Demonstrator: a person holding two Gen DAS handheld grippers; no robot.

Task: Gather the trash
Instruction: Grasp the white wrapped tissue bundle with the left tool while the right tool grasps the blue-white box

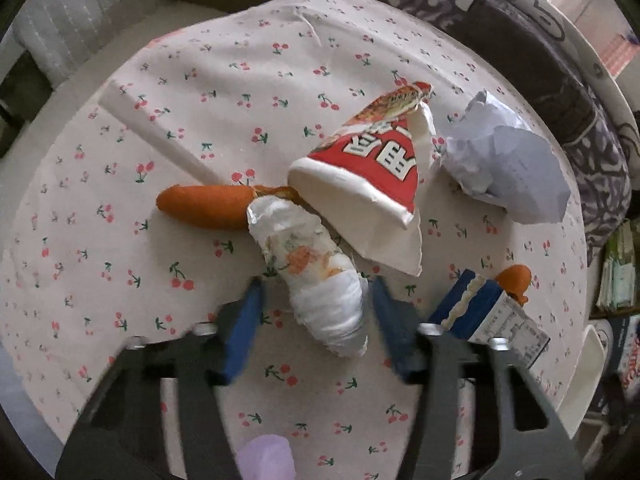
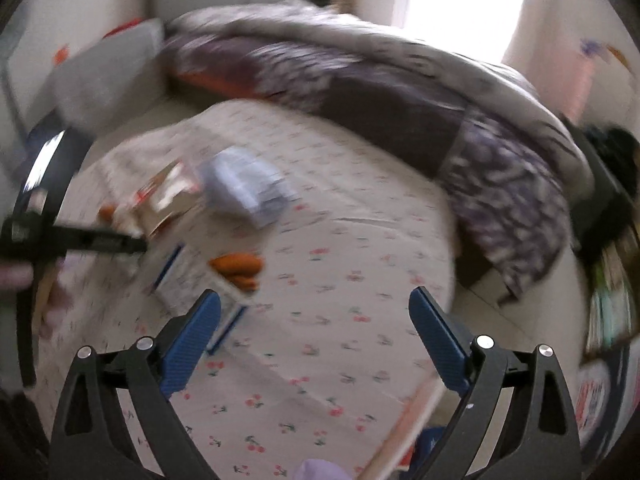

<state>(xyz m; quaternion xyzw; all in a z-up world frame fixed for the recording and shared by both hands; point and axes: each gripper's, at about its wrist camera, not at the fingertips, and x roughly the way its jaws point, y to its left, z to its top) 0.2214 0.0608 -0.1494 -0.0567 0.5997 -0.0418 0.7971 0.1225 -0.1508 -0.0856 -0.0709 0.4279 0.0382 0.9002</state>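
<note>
Trash lies on a cherry-print tablecloth (image 1: 240,60). A crumpled white wrapper (image 1: 308,248) sits between the blue fingers of my left gripper (image 1: 316,284). The right-hand finger touches it, the other stands a little off, so the gripper is open. Beyond the wrapper are a torn red paper cup (image 1: 360,172), an orange peel (image 1: 200,204) and a ball of white paper (image 1: 508,164). In the blurred right wrist view my right gripper (image 2: 316,300) hangs wide open and empty over bare cloth, right of a blue-and-white box (image 2: 188,276) and an orange scrap (image 2: 238,266).
A white paper strip (image 1: 156,132) lies at the cloth's far left. The blue box (image 1: 472,308) and a small orange scrap (image 1: 514,278) lie just right of my left gripper. A patterned purple quilt (image 2: 360,80) borders the table at the back and right. Shelves with books (image 1: 618,272) stand at the right.
</note>
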